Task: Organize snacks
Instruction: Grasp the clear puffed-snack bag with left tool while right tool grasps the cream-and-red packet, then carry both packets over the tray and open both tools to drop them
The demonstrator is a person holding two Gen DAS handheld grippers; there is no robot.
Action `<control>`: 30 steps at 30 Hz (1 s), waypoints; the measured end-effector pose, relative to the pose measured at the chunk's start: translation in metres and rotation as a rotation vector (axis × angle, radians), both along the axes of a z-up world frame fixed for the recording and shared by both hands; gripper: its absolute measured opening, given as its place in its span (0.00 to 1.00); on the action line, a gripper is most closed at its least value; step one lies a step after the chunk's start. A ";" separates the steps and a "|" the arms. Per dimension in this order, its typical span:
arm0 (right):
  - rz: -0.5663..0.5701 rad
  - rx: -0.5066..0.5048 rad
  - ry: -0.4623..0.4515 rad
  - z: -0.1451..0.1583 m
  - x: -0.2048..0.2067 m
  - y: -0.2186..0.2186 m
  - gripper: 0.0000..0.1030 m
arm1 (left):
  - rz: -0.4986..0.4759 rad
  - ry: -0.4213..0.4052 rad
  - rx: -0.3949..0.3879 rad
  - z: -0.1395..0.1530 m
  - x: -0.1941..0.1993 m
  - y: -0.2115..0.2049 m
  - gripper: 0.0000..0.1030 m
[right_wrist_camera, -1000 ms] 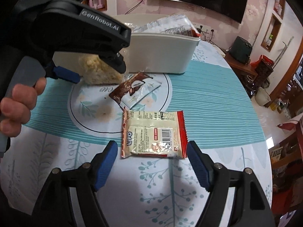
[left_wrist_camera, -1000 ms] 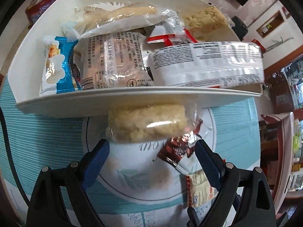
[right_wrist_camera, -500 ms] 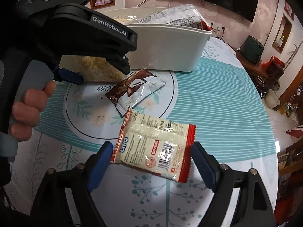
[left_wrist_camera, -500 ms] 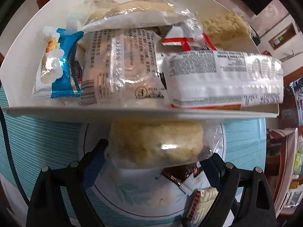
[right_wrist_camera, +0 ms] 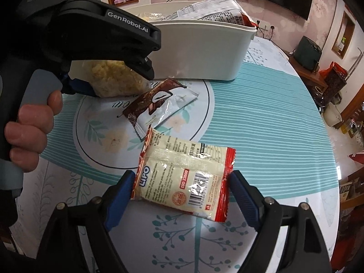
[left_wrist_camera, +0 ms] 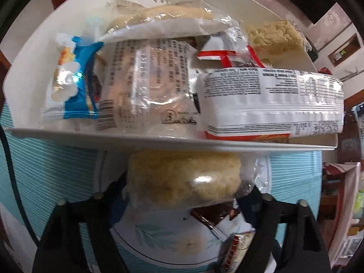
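A clear packet with a yellow noodle cake (left_wrist_camera: 182, 177) lies on the table just in front of the white bin (left_wrist_camera: 159, 141). My left gripper (left_wrist_camera: 184, 193) is closing on it, a finger pressing each end. The bin holds several snack packs, a long white one (left_wrist_camera: 270, 100) resting over its front rim. A cream and red Lipo packet (right_wrist_camera: 184, 179) lies flat between the fingers of my right gripper (right_wrist_camera: 182, 188), which stands open around it. Between the two packets lies a brown and white sachet (right_wrist_camera: 159, 107).
The round table (right_wrist_camera: 261, 125) has a teal striped cloth with a leaf print. A person's hand (right_wrist_camera: 29, 132) grips the left tool's handle at the left. The bin (right_wrist_camera: 200, 52) stands at the far side; furniture lines the room's right.
My left gripper has dropped over the noodle cake packet and its jaws have narrowed onto it. My right gripper has moved forward, so the Lipo packet now sits between its fingers.
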State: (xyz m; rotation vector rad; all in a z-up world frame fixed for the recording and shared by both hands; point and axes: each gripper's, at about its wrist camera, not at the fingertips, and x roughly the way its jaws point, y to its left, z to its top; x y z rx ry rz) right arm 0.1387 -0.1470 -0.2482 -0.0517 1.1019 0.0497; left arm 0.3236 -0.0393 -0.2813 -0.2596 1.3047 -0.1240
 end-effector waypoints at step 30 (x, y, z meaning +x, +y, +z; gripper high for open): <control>0.106 -0.024 0.015 0.024 0.000 -0.005 0.60 | -0.014 0.011 -0.025 0.046 -0.090 0.043 0.68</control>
